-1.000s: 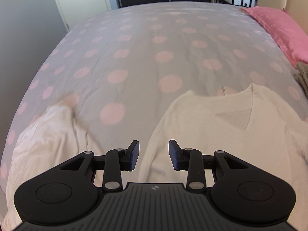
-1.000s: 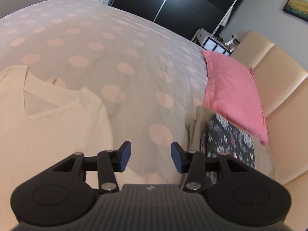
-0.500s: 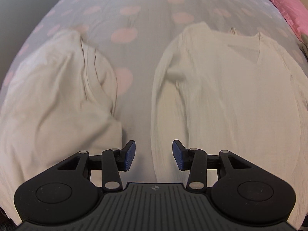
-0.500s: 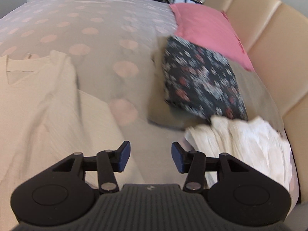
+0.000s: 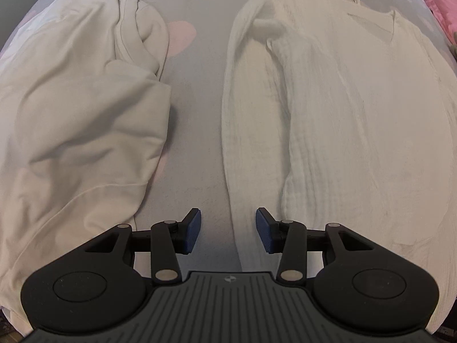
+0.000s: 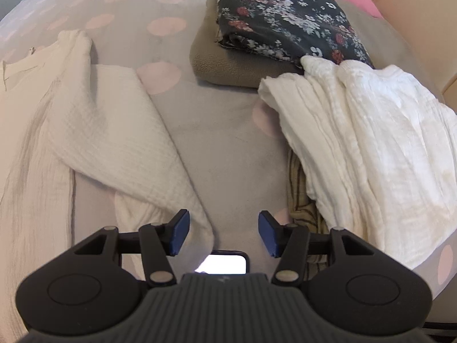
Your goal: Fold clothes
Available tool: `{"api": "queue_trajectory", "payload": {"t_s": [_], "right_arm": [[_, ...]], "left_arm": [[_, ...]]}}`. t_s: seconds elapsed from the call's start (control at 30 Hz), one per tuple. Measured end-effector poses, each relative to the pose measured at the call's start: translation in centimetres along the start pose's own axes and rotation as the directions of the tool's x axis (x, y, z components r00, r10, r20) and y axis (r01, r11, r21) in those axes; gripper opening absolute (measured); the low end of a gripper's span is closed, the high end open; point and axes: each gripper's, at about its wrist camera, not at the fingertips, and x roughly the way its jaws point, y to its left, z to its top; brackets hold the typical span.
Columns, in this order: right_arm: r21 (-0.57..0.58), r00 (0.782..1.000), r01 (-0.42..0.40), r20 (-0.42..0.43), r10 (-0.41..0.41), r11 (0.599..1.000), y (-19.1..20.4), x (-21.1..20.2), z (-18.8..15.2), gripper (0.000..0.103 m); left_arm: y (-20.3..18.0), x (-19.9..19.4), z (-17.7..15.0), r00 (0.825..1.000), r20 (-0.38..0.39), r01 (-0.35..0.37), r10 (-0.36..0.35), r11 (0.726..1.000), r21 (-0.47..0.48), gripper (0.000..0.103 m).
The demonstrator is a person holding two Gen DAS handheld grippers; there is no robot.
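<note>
Both views tilted down since a second ago: far bedroom gone from frame, garments now fill it. Judgement: claws closing in for first grasp; no fold begun.

Left claw spread, empty, hovering over bare bed strip just beside left sleeve edge of cream V-neck top. Right claw spread, empty, near top's right sleeve.

Top lies flat, face up, crinkled weave, sleeves alongside body. Crumpled beige garment left of it. Folded stack, white heap, phone on right.
</note>
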Motion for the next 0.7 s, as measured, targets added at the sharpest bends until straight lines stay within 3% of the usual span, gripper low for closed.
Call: {"api": "queue_trajectory", "payload": {"t_s": [0.17, 0.27, 0.3, 0.4, 0.53, 0.7], "right_arm": [[-0.002, 0.999, -0.025, -0.047, 0.025, 1.000, -0.4, 1.0, -0.9, 0.057], [-0.041, 0.999, -0.021, -0.039, 0.019, 0.999, 0.8, 1.3, -1.1, 0.051], [-0.049, 0.999, -0.020, -0.034, 0.018, 0.999, 1.2, 1.3, -1.0, 0.045], [-0.075, 1.000, -0.026, -0.011, 0.025, 0.997, 2.6, 1.2, -0.5, 0.009], [-0.120, 0.997, -0.052, 0.059, 0.059, 0.991, 4.3, -0.3, 0.2, 0.005], [-0.209, 0.955, -0.230, 0.140, 0.262, 0.951, 7.5, -3.4, 1.0, 0.004]], "left_arm": [[0.0, 0.4, 0.1, 1.000, -0.014, -0.015, 0.015, 1.000, -0.002, 0.040], [-0.1, 0.3, 0.3, 1.000, -0.015, -0.017, 0.017, 1.000, -0.006, 0.040], [-0.2, 0.3, 0.3, 1.000, -0.016, -0.017, 0.017, 1.000, -0.007, 0.040], [-0.3, 0.4, 0.3, 0.999, -0.022, -0.027, 0.027, 1.000, -0.016, 0.040], [-0.2, 0.3, 0.3, 0.999, -0.026, -0.030, 0.030, 0.999, -0.028, 0.040], [0.0, 0.5, 0.3, 0.999, -0.032, -0.041, 0.040, 0.999, -0.035, 0.040]]}}
